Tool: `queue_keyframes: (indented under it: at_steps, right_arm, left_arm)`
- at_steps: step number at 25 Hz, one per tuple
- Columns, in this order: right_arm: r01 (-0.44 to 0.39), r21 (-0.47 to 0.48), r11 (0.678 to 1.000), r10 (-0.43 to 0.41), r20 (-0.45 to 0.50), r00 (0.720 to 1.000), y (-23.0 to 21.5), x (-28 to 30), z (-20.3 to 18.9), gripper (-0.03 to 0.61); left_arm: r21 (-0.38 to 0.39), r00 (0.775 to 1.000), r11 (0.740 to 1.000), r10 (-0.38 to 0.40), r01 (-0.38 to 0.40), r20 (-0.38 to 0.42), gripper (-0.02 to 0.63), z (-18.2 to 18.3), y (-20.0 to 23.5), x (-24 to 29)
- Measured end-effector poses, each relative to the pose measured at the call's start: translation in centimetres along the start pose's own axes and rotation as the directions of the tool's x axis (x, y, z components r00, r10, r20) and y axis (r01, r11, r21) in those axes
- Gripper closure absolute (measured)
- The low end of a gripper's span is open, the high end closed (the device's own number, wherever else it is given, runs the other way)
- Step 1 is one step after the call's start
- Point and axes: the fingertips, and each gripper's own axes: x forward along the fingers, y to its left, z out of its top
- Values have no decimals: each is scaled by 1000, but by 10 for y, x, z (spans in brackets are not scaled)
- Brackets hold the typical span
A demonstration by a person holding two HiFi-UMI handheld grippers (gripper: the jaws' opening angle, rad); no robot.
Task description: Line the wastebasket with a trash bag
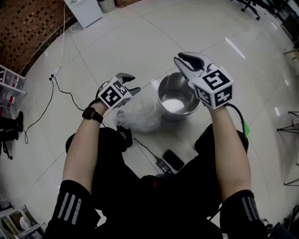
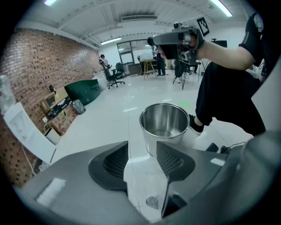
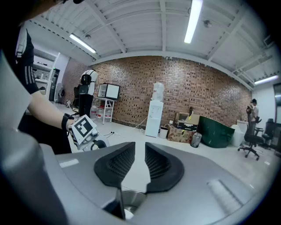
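Note:
A shiny steel wastebasket stands on the tiled floor in front of me, with something white in its bottom. A crumpled translucent white trash bag lies on the floor at its left side. My left gripper hovers above the bag, tilted down toward the basket, its jaws wide apart. A pale film shows in the gap between them, but I cannot tell if it is the bag. My right gripper hangs over the basket's far rim, jaws narrowly apart and empty. The rim shows below them.
A dark phone and a cabled plug lie on the floor near my knees. A black cable runs across the tiles at left. A white cabinet stands far back, and a tripod leg at right.

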Motion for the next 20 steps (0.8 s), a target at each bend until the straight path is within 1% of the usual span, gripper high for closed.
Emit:
queue_keyframes:
  at_steps: [2,4,7,10,12,14,15,18,20]
  right_arm:
    - [-17,7,1000,17,-22,1000,4,5,-4,476]
    - [-38,9,999,39,-47,998,12,12,-10,468]
    - [-75,-8,997,74,-88,993,30,25,-20,466]
    - [-93,-23,995,90,-119,989,43,34,-29,466]
    - [-91,-22,996,88,-124,988,44,36,-30,466]
    - [-89,-20,996,86,-113,990,43,36,-25,466]
    - [-89,-22,996,86,-106,991,43,36,-23,466]
    - [-91,-26,996,88,-89,992,43,35,-19,466]
    - [-91,-23,996,89,-84,992,42,33,-17,466]
  left_arm:
    - [2,998,998,-57,57,-41,416,-15,-17,13]
    - [1,989,993,-118,118,-87,414,-34,-36,27]
    - [-5,961,976,-214,217,-174,396,-71,-67,50]
    - [-49,928,960,-280,276,-245,388,-110,-90,72]
    - [-76,901,955,-297,288,-317,385,-141,-98,84]
    - [-70,875,956,-291,287,-386,377,-170,-101,94]
    - [-71,867,956,-289,285,-406,377,-180,-102,98]
    - [-99,855,954,-296,281,-426,376,-201,-107,112]
    - [-98,852,953,-300,286,-430,376,-207,-110,121]
